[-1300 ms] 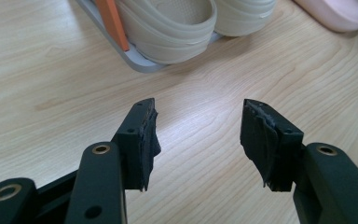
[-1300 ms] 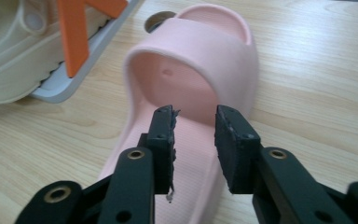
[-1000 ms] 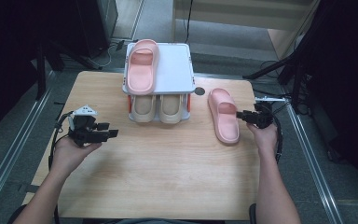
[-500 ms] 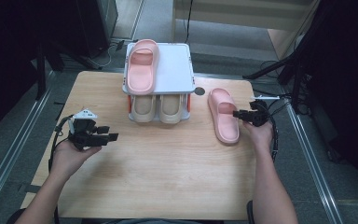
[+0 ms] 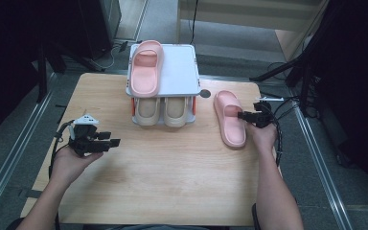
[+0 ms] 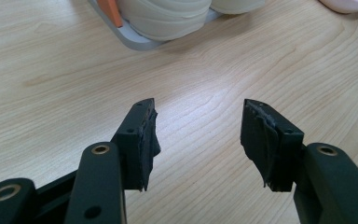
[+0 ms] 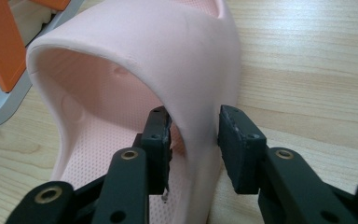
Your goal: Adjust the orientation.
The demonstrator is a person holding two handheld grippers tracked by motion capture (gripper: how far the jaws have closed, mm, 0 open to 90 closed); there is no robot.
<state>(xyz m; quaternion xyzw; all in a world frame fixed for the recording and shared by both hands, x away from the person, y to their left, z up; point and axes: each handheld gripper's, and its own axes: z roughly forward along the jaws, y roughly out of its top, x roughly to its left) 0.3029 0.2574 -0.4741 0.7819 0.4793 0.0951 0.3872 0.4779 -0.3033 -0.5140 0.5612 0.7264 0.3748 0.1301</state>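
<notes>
A pink slipper [image 5: 232, 133] lies on the wooden table [image 5: 172, 182], right of a small shoe rack [image 5: 179, 72]. My right gripper [image 5: 242, 115] comes at it from the right. In the right gripper view, one jaw of my right gripper [image 7: 195, 119] stands inside the strap [image 7: 135, 56] and the other outside, with the strap's side wall between them. The jaws have just been closing and a thin gap still shows at the inner pad [image 7: 164, 140]. My left gripper [image 5: 112, 139] hovers open over bare wood at the table's left, nothing in my left gripper [image 6: 198, 114].
A second pink slipper [image 5: 145, 67] lies on the rack's white top. Two beige slippers [image 5: 147, 111] [image 5: 175, 111] stand on its lower shelf, one beige slipper [image 6: 163, 18] close ahead of the left jaws. An orange rack post [image 7: 0, 42] stands just left of the held strap.
My right gripper has slid left onto the table slipper's strap and its jaws have narrowed around the wall. The left hand has stayed put.
</notes>
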